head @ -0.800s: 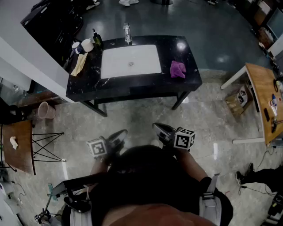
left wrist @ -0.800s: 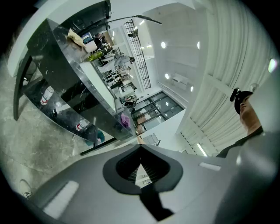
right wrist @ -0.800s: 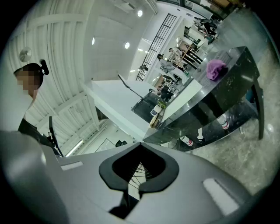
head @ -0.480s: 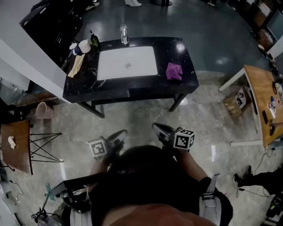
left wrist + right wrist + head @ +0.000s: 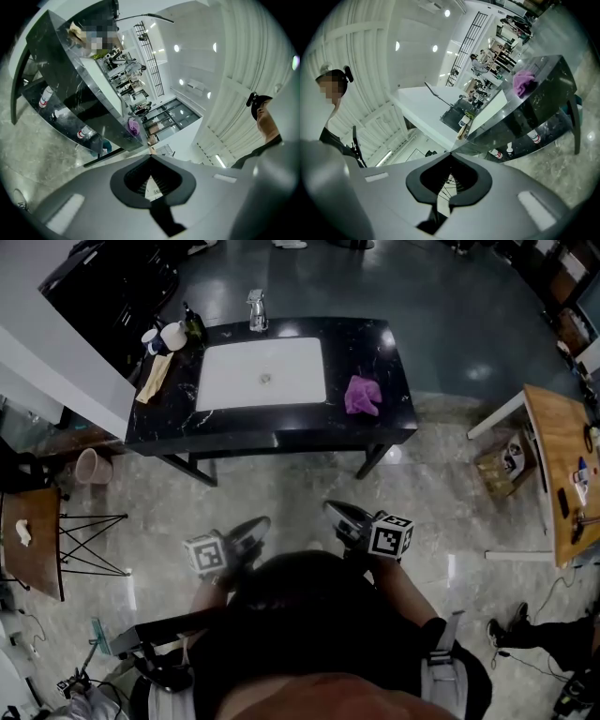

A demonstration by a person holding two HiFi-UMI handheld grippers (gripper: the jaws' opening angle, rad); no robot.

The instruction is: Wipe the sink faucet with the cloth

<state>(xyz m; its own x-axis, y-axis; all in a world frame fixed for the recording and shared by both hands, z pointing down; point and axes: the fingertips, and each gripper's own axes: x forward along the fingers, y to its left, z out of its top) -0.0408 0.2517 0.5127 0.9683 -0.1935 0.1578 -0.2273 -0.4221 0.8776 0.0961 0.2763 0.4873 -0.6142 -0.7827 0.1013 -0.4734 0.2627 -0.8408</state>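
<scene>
A purple cloth (image 5: 362, 395) lies crumpled on the black counter (image 5: 384, 427), right of the white sink basin (image 5: 262, 374). The faucet (image 5: 255, 301) stands at the basin's far edge. Both grippers hang close to my body, well short of the counter. My left gripper (image 5: 253, 527) is shut with nothing in it, and my right gripper (image 5: 336, 513) is shut and empty too. The cloth (image 5: 134, 126) shows small in the left gripper view and, in the right gripper view, the cloth (image 5: 524, 82) rests on the counter top.
Bottles and a cup (image 5: 172, 334) and a tan cloth (image 5: 153, 377) sit on the counter's left end. A wooden table (image 5: 562, 460) stands at right, a small brown table (image 5: 28, 540) and wire stand (image 5: 94, 545) at left. Marble floor lies between me and the counter.
The counter has slid slightly left and up in the head view as my head shifted. Both grippers stay shut and in the same place.
</scene>
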